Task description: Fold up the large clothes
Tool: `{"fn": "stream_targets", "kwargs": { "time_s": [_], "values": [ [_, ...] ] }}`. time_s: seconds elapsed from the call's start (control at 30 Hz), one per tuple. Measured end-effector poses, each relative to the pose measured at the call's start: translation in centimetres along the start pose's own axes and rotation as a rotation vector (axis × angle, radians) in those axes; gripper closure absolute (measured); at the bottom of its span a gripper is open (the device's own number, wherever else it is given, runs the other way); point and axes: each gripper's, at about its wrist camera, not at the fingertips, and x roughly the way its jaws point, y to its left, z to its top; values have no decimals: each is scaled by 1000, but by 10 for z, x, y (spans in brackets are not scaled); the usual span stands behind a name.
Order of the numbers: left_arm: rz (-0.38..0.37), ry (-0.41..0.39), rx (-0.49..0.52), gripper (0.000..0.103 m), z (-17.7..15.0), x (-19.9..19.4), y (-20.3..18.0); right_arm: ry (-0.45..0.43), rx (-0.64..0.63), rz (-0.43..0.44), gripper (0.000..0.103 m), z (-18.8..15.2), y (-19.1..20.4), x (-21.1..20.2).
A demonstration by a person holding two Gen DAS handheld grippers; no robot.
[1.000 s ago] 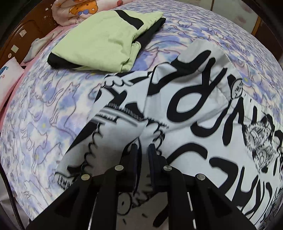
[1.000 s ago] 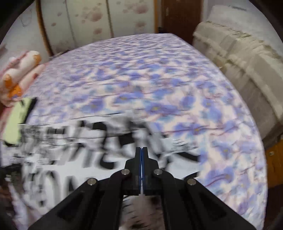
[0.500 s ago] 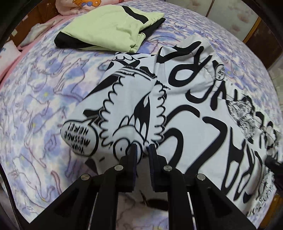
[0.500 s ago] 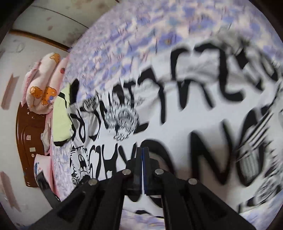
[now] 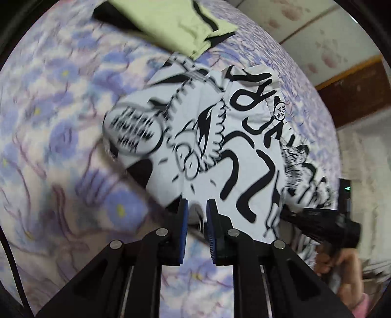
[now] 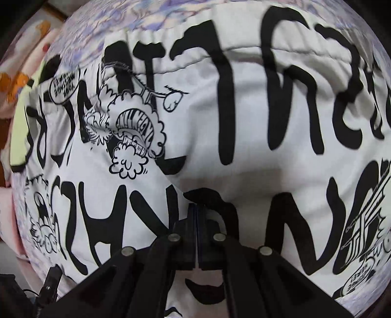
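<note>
A large white garment with black cartoon lettering (image 5: 220,137) lies on a purple flowered bedspread (image 5: 48,146). My left gripper (image 5: 196,208) is shut on its near edge, with cloth bunched between the blue pads, and lifts that edge. The garment fills the right wrist view (image 6: 207,137). My right gripper (image 6: 196,210) has its fingers pressed together on the cloth; the pinched cloth is hard to make out. The right gripper's body shows in the left wrist view (image 5: 325,220) at the garment's right edge.
A folded light-green and black garment (image 5: 176,22) lies at the far side of the bed, just beyond the white one. A pink cartoon pillow (image 6: 14,80) is at the left edge. A wall and dark wooden trim (image 5: 354,90) stand to the right.
The left gripper has lifted and pulled the garment's edge toward me and rightward. The right gripper has swung down close over the garment, which now fills its view.
</note>
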Motion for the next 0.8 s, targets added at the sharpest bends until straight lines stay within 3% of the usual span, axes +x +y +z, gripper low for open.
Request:
{"fn": "stream_targets", "kwargs": {
  "time_s": [0.07, 0.1, 0.13, 0.17, 0.4, 0.57, 0.8],
  "values": [
    [-46, 24, -14, 82, -2, 1, 8, 4, -10, 8, 103, -1, 3, 0],
    [-54, 31, -20, 75, -3, 1, 12, 7, -7, 19, 103, 0, 3, 0],
    [-46, 38, -36, 60, -4, 3, 18, 12, -1, 34, 103, 1, 2, 0],
    [-44, 43, -48, 56, -6, 3, 23, 14, 11, 50, 103, 2, -1, 1],
    [-169, 70, -164, 52, 19, 24, 63, 8, 30, 137, 103, 4, -27, 1],
    [-205, 10, -177, 50, 46, 42, 64, 7, 76, 208, 103, 1, -48, 1],
    [-279, 8, -272, 39, 69, 74, 70, 22, 95, 216, 103, 2, -62, -1]
  ]
}}
